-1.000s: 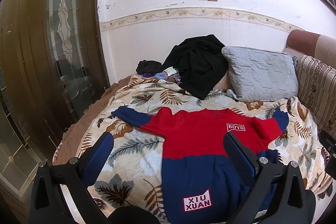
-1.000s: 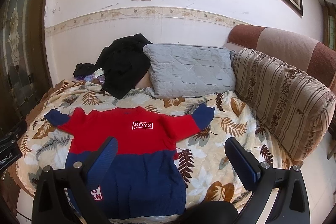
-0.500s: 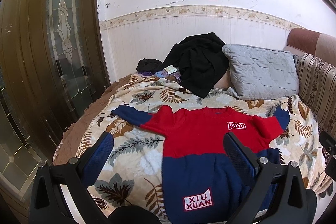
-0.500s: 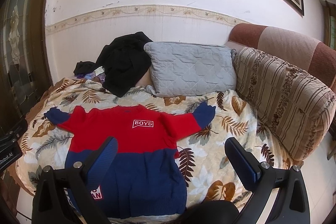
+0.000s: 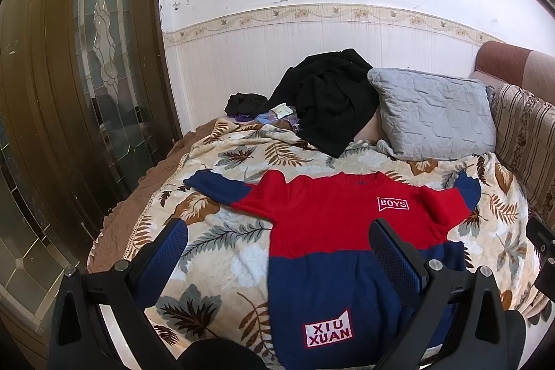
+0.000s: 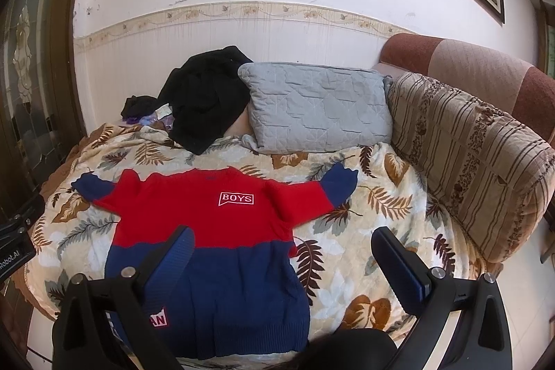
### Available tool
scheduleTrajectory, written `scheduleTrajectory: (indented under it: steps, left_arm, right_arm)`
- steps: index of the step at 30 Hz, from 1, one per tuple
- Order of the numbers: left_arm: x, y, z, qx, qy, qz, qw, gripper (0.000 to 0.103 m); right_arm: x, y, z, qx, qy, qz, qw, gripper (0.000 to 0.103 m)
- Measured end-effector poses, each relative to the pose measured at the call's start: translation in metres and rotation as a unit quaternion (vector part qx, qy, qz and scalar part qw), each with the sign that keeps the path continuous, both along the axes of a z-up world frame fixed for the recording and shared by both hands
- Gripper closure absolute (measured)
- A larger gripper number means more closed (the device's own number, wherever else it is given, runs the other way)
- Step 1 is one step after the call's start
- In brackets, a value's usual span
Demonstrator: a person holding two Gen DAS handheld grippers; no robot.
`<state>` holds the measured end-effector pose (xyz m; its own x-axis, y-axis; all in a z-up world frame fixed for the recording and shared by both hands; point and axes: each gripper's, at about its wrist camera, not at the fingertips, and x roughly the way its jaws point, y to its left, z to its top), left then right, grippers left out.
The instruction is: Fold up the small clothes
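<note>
A small red-and-blue sweater [image 5: 333,231] lies spread flat, face up, on the leaf-patterned blanket [image 5: 222,245] covering the bed — both sleeves stretched outward, a "BOYS" patch on the chest and a "XIU XUAN" patch near the hem. The left hand-held gripper [image 5: 277,248] hangs above the sweater's left side, its jaws wide apart and holding nothing; the right hand-held gripper [image 6: 281,252] hovers over the sweater's right edge, likewise spread and empty. Behind the sweater, against the wall, rest a grey pillow [image 6: 319,106] and a heap of black clothing [image 6: 208,99] — a striped cushion [image 6: 468,155] lines the right side.
</note>
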<state>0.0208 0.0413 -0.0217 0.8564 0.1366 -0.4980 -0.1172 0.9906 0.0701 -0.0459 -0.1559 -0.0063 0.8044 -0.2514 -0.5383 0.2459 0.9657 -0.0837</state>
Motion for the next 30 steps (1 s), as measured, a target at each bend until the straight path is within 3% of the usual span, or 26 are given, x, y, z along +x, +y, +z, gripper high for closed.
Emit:
scheduleTrajectory:
  steps: [10, 17, 22, 24, 26, 28, 30]
  left_arm:
    - [0.006, 0.001, -0.005, 0.002, 0.007, 0.001, 1.0, 0.0]
    - [0.039, -0.007, -0.024, -0.002, 0.042, -0.013, 0.999, 0.0]
    - [0.108, -0.01, -0.088, -0.028, 0.144, -0.033, 0.9887, 0.0]
    - [0.139, -0.013, -0.122, -0.025, 0.182, -0.033, 0.9823, 0.0]
    - [0.163, -0.019, -0.151, -0.016, 0.205, -0.027, 0.9783, 0.0]
    - [0.184, -0.025, -0.171, -0.017, 0.22, -0.027, 0.975, 0.0]
    - [0.207, -0.033, -0.189, -0.017, 0.227, -0.028, 0.9732, 0.0]
  right_arm:
    - [0.008, -0.003, -0.008, 0.003, 0.009, -0.001, 1.0, 0.0]
    - [0.038, -0.027, -0.023, 0.018, 0.024, -0.003, 1.0, 0.0]
    - [0.1, -0.109, -0.063, 0.118, 0.043, 0.029, 0.992, 0.0]
    - [0.127, -0.152, -0.086, 0.152, 0.054, 0.011, 0.987, 0.001]
    - [0.151, -0.196, -0.111, 0.212, 0.056, -0.015, 0.975, 0.001]
    - [0.177, -0.242, -0.141, 0.301, 0.054, -0.037, 0.951, 0.005]
    - [0.197, -0.268, -0.163, 0.359, 0.051, -0.054, 0.93, 0.014]
